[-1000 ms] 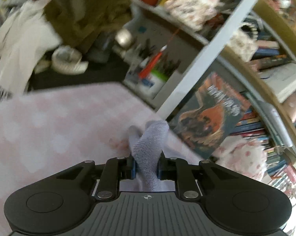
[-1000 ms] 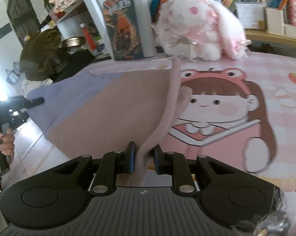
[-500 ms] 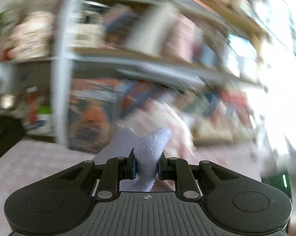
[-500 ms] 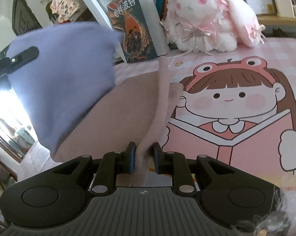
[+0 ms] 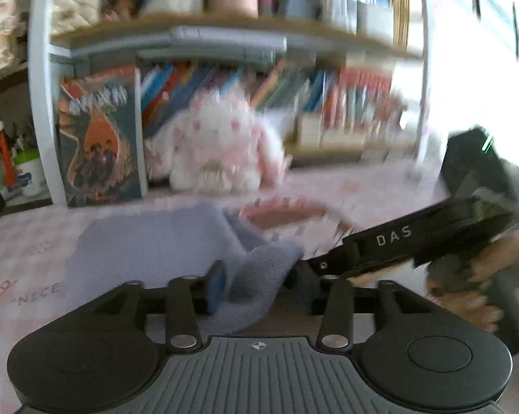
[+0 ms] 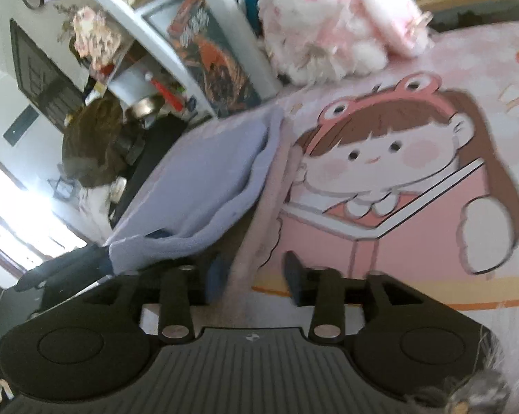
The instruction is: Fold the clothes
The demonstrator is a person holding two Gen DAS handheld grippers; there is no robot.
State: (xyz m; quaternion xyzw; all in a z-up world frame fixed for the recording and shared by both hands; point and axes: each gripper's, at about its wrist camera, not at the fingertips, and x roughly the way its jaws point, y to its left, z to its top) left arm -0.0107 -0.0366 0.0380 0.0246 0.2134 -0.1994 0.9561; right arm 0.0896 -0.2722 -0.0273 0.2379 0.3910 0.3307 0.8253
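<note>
1. Bookshelves (image 5: pixel 224 34) packed with colourful books are standing behind a table (image 5: pixel 24 241) that is wearing a pink checked cloth printed with a cartoon girl (image 6: pixel 390 172) in a frog hat.
2. A white and pink plush bunny (image 5: pixel 221 145) is sitting at the back of the table, just beside an upright book with an orange and dark cover (image 5: pixel 100 141).
3. A fleece garment (image 6: pixel 211 172), lavender on one face and dusty pink on the other, is lying on the table to the left of the cartoon girl, its lavender layer lying folded over the pink one.
4. The left gripper (image 5: pixel 256 286) is opening its jaws; a lavender fold of the garment is lying loosely between them, leaning on the left finger and clear of the right one.
5. The right gripper (image 6: pixel 252 279) is also opening its jaws; the pink edge of the garment is passing between them, beside the left finger and apart from the right one.
6. In the left wrist view the right gripper is reaching in from the right, with the person's hand (image 5: pixel 473 276) wrapped around its handle.
</note>
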